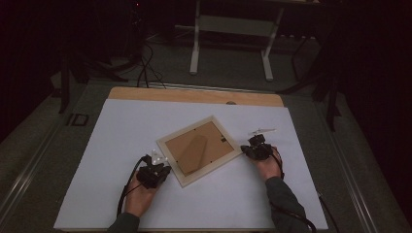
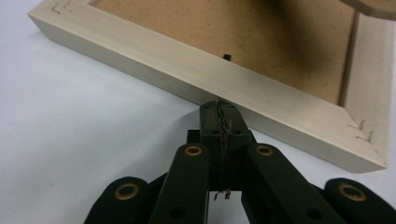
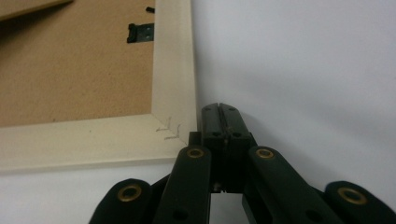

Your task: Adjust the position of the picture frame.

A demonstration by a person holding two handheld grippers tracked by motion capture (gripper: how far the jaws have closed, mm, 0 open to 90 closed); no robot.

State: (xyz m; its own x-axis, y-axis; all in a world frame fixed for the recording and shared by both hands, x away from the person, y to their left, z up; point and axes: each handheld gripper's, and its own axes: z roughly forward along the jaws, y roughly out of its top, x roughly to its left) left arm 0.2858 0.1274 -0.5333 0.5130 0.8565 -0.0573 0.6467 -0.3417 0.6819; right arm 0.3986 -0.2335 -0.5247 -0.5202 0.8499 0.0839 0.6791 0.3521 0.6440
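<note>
A pale wooden picture frame (image 1: 199, 148) lies face down and askew on the white table cover (image 1: 121, 141), its brown backing board up. My left gripper (image 1: 160, 167) is shut with nothing in it, its tips against the frame's near-left side. In the left gripper view the closed jaws of my left gripper (image 2: 219, 106) meet the frame's outer edge (image 2: 187, 70). My right gripper (image 1: 248, 148) is shut and empty at the frame's right corner. In the right gripper view my right gripper (image 3: 219, 109) sits right beside the corner of the frame (image 3: 173, 121); a black hanger clip (image 3: 140, 32) shows on the backing.
A small clear item (image 1: 262, 131) lies on the cover just beyond my right gripper. A strip of bare wooden tabletop (image 1: 194, 95) runs along the far edge. A white table stand (image 1: 233, 39) is on the floor behind.
</note>
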